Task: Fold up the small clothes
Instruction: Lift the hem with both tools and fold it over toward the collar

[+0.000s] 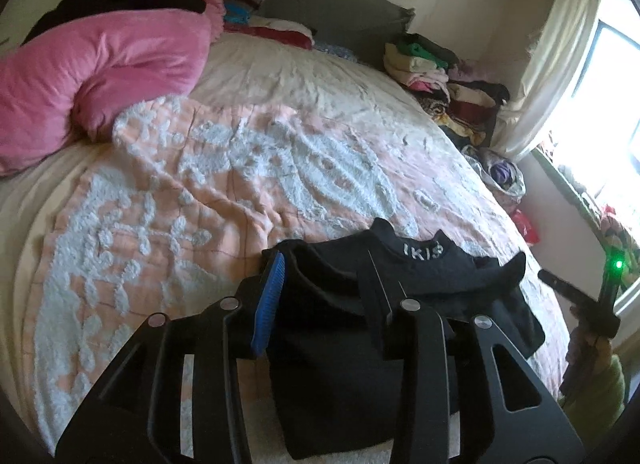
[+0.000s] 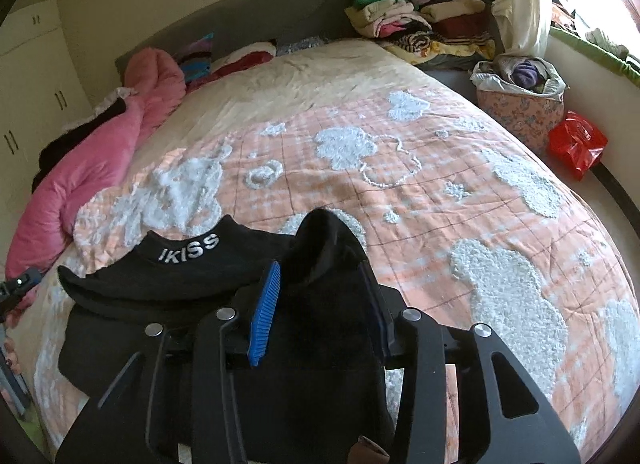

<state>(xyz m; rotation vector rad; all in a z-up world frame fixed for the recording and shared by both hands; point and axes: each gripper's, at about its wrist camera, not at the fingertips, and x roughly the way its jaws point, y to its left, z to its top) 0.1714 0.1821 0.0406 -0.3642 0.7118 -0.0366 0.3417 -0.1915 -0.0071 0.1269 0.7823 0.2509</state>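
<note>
Bed (image 2: pixel 460 168), pink-checked quilt with white tufted patches, bearing black knit garment (image 2: pixel 192 276) at 6 o'clock edge, lettered collar toward 12 o'clock. Left gripper (image 1: pixel 324 300) over garment's left half, jaws wide, cloth between them, grip unclear. Right gripper (image 2: pixel 320 304) spread around raised sleeve, long axis toward 12 o'clock, nearer that fold; grip unclear.

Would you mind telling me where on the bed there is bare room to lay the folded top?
Free: the quilt beyond the black top, up to the cream sheet. Crowded: the pink duvet along the far side, and the clothes pile and basket by the window.
</note>
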